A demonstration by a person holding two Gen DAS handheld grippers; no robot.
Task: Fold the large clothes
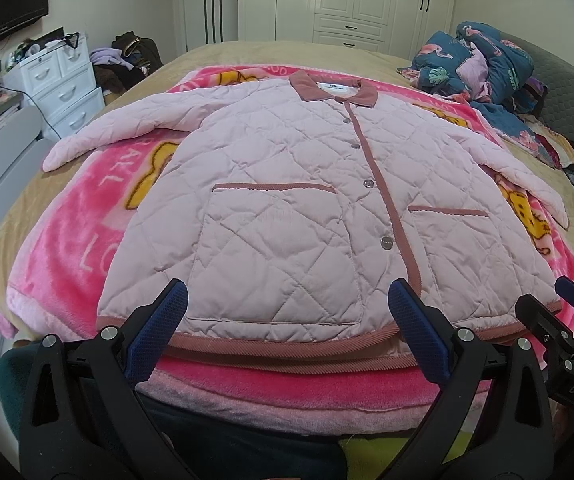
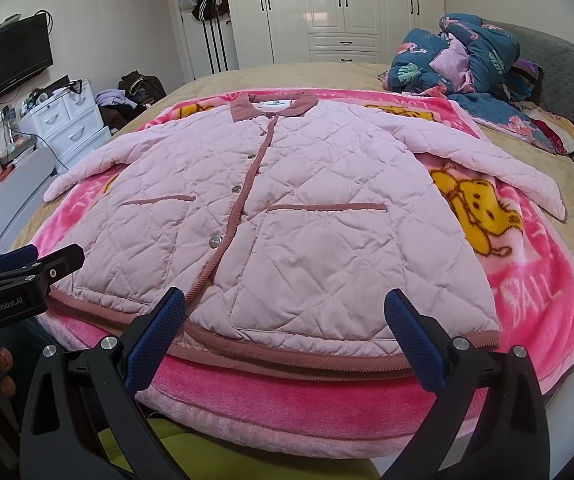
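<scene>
The pink quilted jacket (image 1: 287, 200) lies face up and buttoned on a pink cartoon blanket (image 1: 71, 232) spread over the bed (image 1: 223, 56), collar (image 1: 333, 90) at the far end, hem (image 1: 287, 346) nearest the grippers, both sleeves spread outward.

Risks, left to right: the left sleeve (image 1: 103, 136) reaches past the blanket's edge toward the bedside, so I judge a careless pull could drag it off. The left gripper (image 1: 287, 300) hovers just above the hem with its fingers spread wide, holding nothing; closing here could pinch only the top layer, or catch the plush blanket with it. The padding is thick and springy, so a fold may well bounce open. The right gripper (image 2: 287, 300) is likewise spread and empty near the hem's right part; uneven lifts would skew the fold line. The right sleeve (image 2: 499, 160) lies toward the crumpled blue quilt (image 2: 467, 64).

Count: one jacket, two sleeves, two patch pockets, four snap buttons visible, two grippers.
</scene>
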